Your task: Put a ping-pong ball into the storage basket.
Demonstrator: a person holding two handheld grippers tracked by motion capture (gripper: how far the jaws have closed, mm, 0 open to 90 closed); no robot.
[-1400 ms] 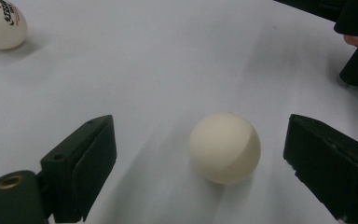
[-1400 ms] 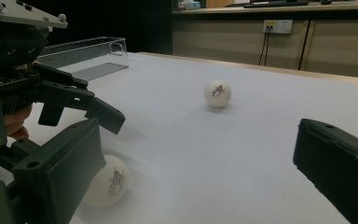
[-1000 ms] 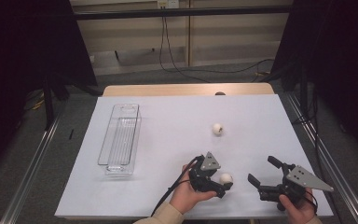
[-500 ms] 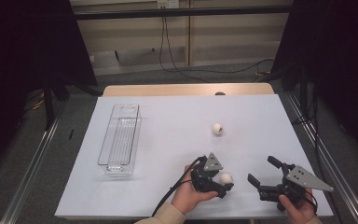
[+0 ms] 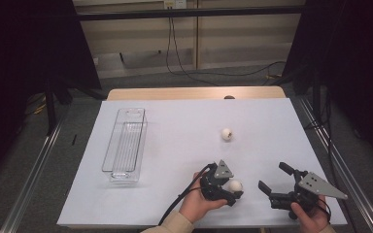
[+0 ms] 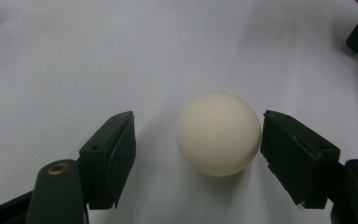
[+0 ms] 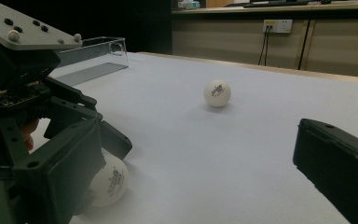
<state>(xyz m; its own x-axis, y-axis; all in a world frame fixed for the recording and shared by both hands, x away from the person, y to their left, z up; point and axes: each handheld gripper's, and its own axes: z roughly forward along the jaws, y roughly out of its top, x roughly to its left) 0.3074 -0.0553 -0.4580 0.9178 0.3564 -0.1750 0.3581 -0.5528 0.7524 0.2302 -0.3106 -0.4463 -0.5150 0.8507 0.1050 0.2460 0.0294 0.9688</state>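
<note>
Closing in over the last moment, the jaws of the left tool point(image 5: 231, 191) now bracket the near ball point(image 6: 219, 133) without gripping it: in the left gripper view one pad sits right at the ball's side while the other stands off with bare surface point(image 5: 175, 145) between, so the tool is not yet clenched. The ball rests on the surface close to its near edge, right of the middle; neither hand has shifted. That suggests a pick-up is about to begin. Beside it, toward the near right corner, the right tool point(image 5: 277, 183) rests with its jaws spread wide and nothing between them. Farther out lies a second ball point(image 5: 227, 134), and along the left edge stands a clear bin point(image 5: 125, 145), probably the destination.
</note>
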